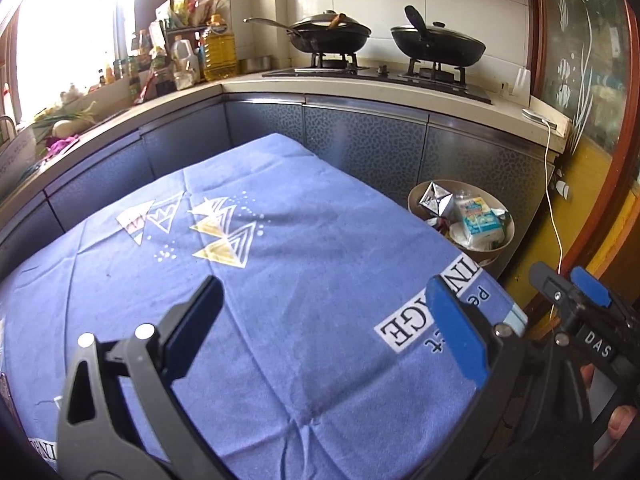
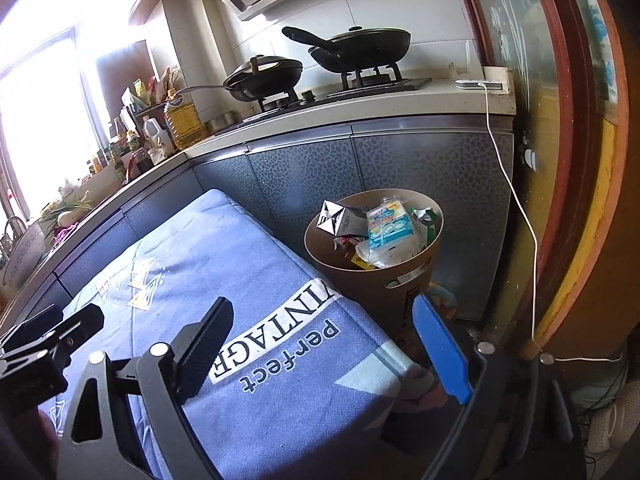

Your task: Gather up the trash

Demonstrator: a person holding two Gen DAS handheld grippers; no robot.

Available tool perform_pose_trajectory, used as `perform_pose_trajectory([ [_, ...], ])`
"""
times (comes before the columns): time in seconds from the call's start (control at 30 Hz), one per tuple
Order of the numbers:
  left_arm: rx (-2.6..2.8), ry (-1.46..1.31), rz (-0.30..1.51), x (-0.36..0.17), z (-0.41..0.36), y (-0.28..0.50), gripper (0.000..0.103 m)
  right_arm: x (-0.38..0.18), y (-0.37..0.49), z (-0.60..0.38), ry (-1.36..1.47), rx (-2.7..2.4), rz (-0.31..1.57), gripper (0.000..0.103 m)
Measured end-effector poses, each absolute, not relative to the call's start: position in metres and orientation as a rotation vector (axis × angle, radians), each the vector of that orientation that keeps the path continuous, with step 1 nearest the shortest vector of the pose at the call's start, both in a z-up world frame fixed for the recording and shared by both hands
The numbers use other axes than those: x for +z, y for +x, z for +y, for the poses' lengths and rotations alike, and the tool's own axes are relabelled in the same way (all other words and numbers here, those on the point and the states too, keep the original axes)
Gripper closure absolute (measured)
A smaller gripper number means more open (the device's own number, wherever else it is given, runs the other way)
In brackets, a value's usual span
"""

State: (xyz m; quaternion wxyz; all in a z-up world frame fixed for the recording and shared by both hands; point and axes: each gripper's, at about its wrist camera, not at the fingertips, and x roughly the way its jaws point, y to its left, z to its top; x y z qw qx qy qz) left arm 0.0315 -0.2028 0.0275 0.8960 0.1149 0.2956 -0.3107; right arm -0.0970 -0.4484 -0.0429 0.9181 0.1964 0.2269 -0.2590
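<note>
A brown trash bin [image 2: 412, 276] stands on the floor beside the table's far right corner, also in the left wrist view [image 1: 492, 252]. It holds a silver carton [image 2: 332, 218], a blue-and-white packet [image 2: 390, 226] and other wrappers. My left gripper [image 1: 326, 332] is open and empty above the blue tablecloth [image 1: 280, 240]. My right gripper [image 2: 324, 348] is open and empty over the table's right edge, short of the bin. It also shows in the left wrist view [image 1: 576, 300].
A kitchen counter [image 1: 360, 92] runs behind the table with two black pans [image 1: 332, 34] on a stove. Bottles and an oil jug [image 1: 218, 48] crowd the corner. A white cable [image 2: 516, 200] hangs by a wooden door frame [image 2: 568, 160].
</note>
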Motion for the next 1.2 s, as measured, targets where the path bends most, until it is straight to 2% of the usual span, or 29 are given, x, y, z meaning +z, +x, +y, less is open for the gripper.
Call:
perform_pose_trajectory([
  [0.23,-0.704,0.23,0.694,0.022,-0.215,0.059,0.006,-0.044,-0.083,-0.452,0.421,-0.557,0.468,0.014],
  [1.2,-0.65,0.265,0.644,0.03,-0.215,0.043,0.006,-0.028,-0.091,-0.439,0.407,-0.538,0.456,0.014],
])
